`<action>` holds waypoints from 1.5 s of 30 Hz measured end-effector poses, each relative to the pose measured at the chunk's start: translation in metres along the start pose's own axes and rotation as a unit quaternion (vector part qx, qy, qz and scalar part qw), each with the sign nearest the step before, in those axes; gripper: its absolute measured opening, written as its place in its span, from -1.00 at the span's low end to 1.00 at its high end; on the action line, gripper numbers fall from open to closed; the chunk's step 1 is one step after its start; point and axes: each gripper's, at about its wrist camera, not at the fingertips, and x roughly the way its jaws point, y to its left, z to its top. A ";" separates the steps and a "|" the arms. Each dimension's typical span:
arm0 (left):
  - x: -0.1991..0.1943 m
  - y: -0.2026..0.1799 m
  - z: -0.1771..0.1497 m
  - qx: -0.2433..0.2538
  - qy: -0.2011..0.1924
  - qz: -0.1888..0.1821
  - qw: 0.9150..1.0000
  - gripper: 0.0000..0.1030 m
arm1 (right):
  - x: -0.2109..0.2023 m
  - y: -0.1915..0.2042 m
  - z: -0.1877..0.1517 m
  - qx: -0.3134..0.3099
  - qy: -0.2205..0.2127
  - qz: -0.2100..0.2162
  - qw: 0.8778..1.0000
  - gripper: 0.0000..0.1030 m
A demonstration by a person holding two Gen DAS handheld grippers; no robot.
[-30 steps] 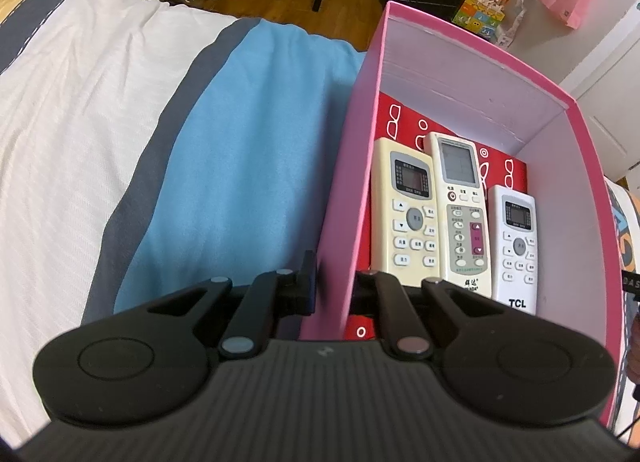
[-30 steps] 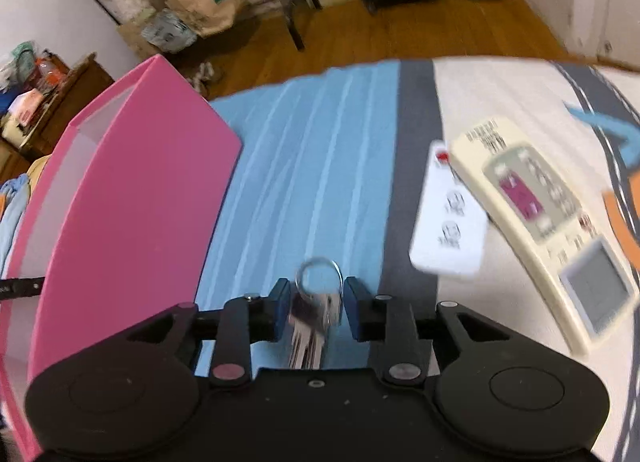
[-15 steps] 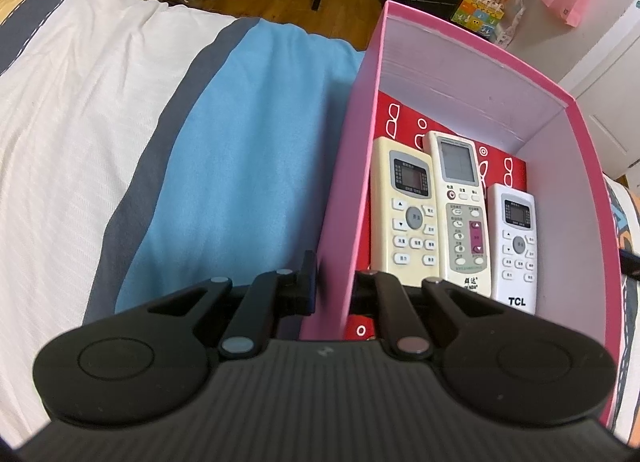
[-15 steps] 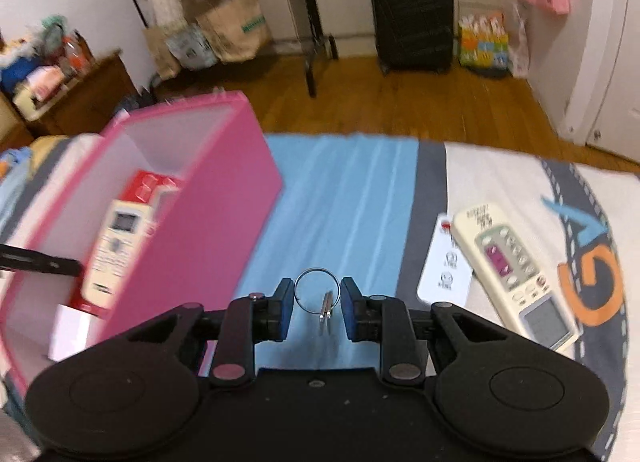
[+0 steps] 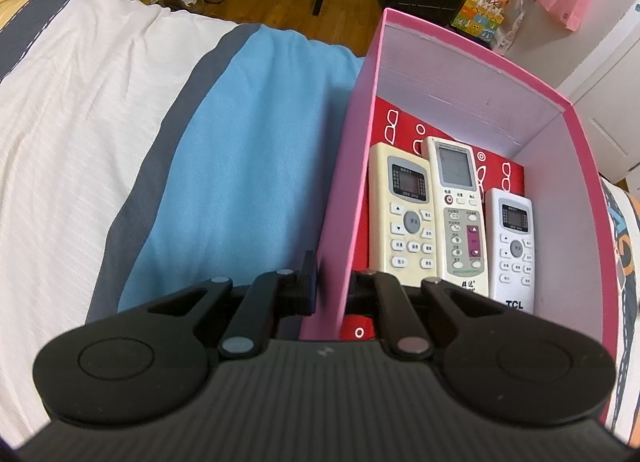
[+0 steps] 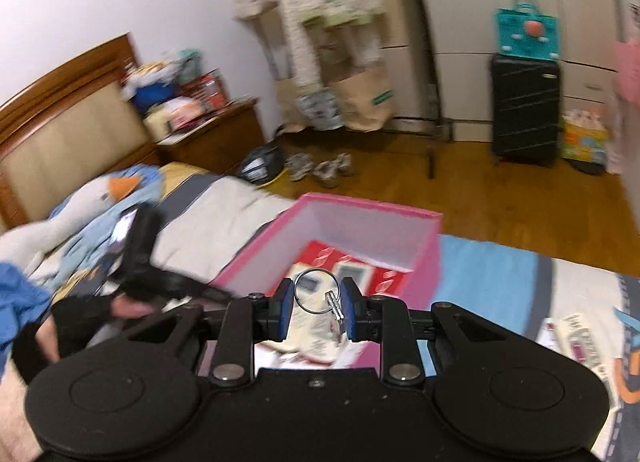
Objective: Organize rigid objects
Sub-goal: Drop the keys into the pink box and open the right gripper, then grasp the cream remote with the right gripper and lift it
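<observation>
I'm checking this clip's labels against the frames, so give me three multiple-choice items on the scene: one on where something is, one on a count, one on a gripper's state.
1. Where does the key ring sit?
A. Flat on the blue stripe of the bedspread
B. Between the right gripper's pads, above the box
C. On the floor

2. How many remote controls lie in the pink box?
A. One
B. Three
C. Five

3. What is the left gripper doing?
A. Shut on the box's near wall
B. Open over the bed
C. Holding a remote

Answers
1. B: the right gripper has its blue pads pressed on the ring, with the box behind it.
2. B: the cream remote, the grey-panel remote and the white TCL remote lie side by side.
3. A: its fingers stand either side of the pink wall.
</observation>
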 end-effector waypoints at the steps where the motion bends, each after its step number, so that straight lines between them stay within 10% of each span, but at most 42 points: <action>1: -0.001 0.000 0.000 0.000 0.000 0.000 1.000 -0.83 | 0.001 0.005 -0.003 -0.007 0.010 0.003 1.000 -0.44; 8: -0.001 0.000 -0.001 0.001 0.000 0.000 1.000 -0.83 | 0.031 0.015 -0.025 -0.036 0.082 0.000 0.996 -0.42; 16: -0.004 -0.001 -0.002 0.003 -0.003 -0.002 1.000 -0.83 | -0.003 -0.024 0.003 0.007 0.036 -0.011 0.999 -0.30; 19: -0.003 -0.002 -0.002 0.004 -0.003 0.000 1.000 -0.83 | -0.031 -0.042 0.016 -0.024 0.036 -0.030 0.999 0.16; 23: -0.003 -0.002 -0.001 0.001 -0.001 -0.002 1.000 -0.83 | -0.043 -0.079 0.012 -0.042 0.048 -0.094 0.994 0.25; 32: -0.003 -0.003 -0.001 0.003 0.001 0.004 1.000 -0.83 | -0.003 -0.183 -0.051 -0.035 0.111 -0.189 0.975 0.33; 45: -0.003 -0.003 0.000 0.005 -0.002 0.008 1.000 -0.83 | 0.051 -0.234 -0.078 -0.062 0.169 -0.214 0.960 0.54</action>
